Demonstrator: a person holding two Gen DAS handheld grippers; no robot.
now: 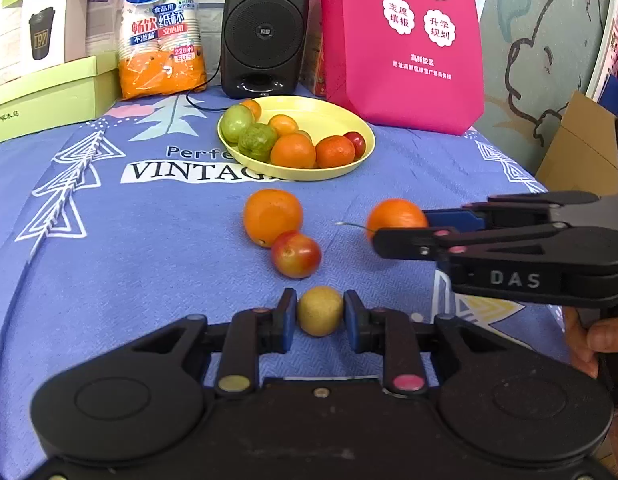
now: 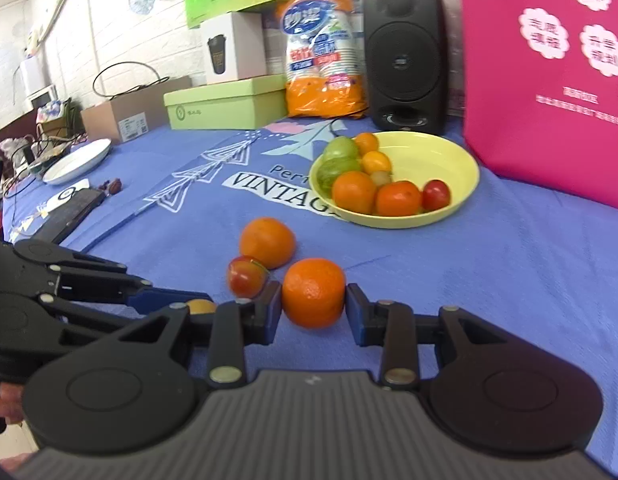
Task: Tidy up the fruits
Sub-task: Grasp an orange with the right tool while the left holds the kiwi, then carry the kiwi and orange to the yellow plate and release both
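Observation:
My left gripper (image 1: pixel 319 316) is shut on a small yellow-green fruit (image 1: pixel 319 311) low over the blue cloth; its blue pads press both sides. In the right wrist view that fruit (image 2: pixel 201 306) peeks out between the left gripper's fingers (image 2: pixel 169 296). My right gripper (image 2: pixel 313 308) is shut on an orange (image 2: pixel 313 292), and both of its pads touch the peel. From the left wrist view this orange (image 1: pixel 395 218) shows at the right gripper's tips (image 1: pixel 401 226). Another orange (image 1: pixel 272 216) and a red fruit (image 1: pixel 296 254) lie touching on the cloth. A yellow plate (image 1: pixel 341 120) behind holds several fruits.
A black speaker (image 1: pixel 265 28), a pink bag (image 1: pixel 401 40), an orange pack of paper cups (image 1: pixel 161 32) and green boxes (image 1: pixel 45 92) line the far edge. A white plate (image 2: pixel 77 160) and a dark flat device (image 2: pixel 69 212) sit at the far left. A hand (image 1: pixel 593 340) holds the right gripper.

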